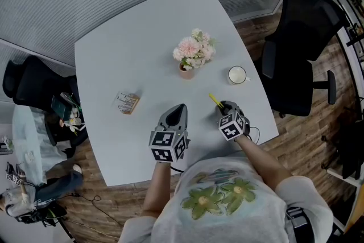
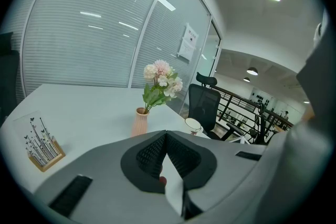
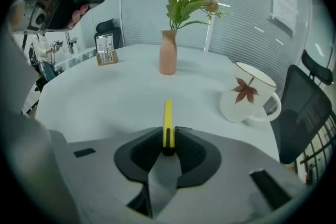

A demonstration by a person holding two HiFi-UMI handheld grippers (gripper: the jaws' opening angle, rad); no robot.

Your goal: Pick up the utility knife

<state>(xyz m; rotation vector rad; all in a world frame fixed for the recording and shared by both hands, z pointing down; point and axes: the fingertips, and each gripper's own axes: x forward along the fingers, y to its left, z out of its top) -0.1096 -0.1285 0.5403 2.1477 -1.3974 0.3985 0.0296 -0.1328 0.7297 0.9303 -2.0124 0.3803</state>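
The utility knife (image 1: 215, 101) is slim and yellow and lies on the white table (image 1: 131, 48), right of centre near the front. My right gripper (image 1: 223, 106) points down at it. In the right gripper view the knife (image 3: 167, 118) runs straight away from me, its near end clamped between the dark pads of the right gripper (image 3: 168, 136). My left gripper (image 1: 181, 106) hovers over the table to the left of the knife. Its jaws meet at the tip with nothing in them, as the left gripper (image 2: 166, 135) shows in its own view.
A pink vase of flowers (image 1: 186, 70) stands mid-table. A white mug (image 1: 237, 75) with a leaf print sits beyond the knife on the right. A small wooden card stand (image 1: 127, 103) is to the left. A black office chair (image 1: 301, 48) is beside the table's right edge.
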